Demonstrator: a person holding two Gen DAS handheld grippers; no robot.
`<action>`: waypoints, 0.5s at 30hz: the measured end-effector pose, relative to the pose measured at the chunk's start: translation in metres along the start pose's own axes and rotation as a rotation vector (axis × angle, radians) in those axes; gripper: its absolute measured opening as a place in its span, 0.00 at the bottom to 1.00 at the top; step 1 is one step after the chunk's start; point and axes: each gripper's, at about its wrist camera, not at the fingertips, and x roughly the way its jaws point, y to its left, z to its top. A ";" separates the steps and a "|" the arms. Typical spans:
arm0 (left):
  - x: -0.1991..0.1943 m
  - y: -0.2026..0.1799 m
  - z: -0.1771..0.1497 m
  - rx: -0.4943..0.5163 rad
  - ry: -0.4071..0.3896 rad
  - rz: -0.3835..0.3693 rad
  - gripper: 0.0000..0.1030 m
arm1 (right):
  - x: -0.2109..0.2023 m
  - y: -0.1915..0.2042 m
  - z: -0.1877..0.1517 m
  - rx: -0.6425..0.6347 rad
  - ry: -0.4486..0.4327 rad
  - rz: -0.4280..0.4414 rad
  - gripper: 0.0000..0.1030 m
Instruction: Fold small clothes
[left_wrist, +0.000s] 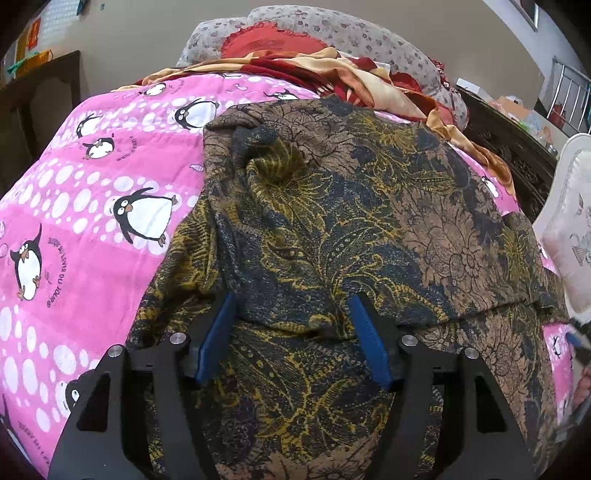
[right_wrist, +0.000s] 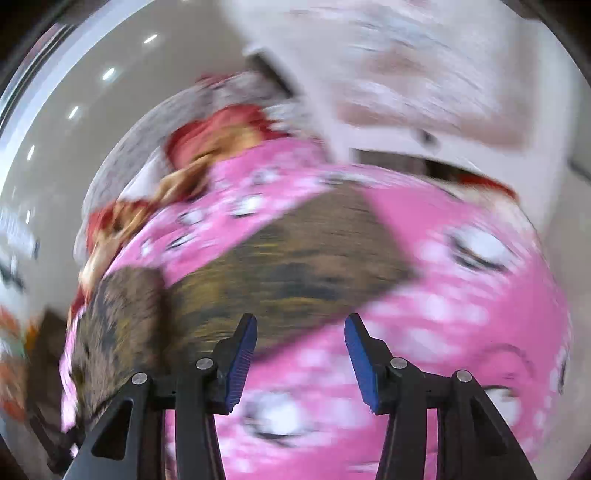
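A brown, navy and yellow floral garment (left_wrist: 332, 229) lies spread on the pink penguin bedspread (left_wrist: 85, 221), with a folded edge running across near my left gripper. My left gripper (left_wrist: 293, 306) is open, its blue pads either side of the cloth just above that fold, holding nothing. In the blurred right wrist view the garment (right_wrist: 280, 266) lies ahead and to the left on the bedspread (right_wrist: 461, 314). My right gripper (right_wrist: 301, 325) is open and empty, over the garment's near edge and the pink cover.
A red and tan blanket (left_wrist: 332, 70) and grey floral pillows (left_wrist: 332, 26) sit at the bed's head. A white padded headboard or chair (left_wrist: 576, 229) stands at the right, dark carved furniture (left_wrist: 509, 155) behind it. The right wrist view is motion-blurred.
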 end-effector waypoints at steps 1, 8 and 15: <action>0.000 0.000 0.000 -0.001 0.000 -0.001 0.63 | 0.006 -0.013 -0.002 0.035 0.012 0.052 0.46; 0.000 0.000 0.000 -0.001 0.000 -0.001 0.63 | 0.024 -0.029 0.019 0.190 -0.103 0.141 0.46; 0.000 0.000 0.000 -0.003 0.000 -0.002 0.63 | 0.024 -0.015 0.036 0.096 -0.088 0.060 0.06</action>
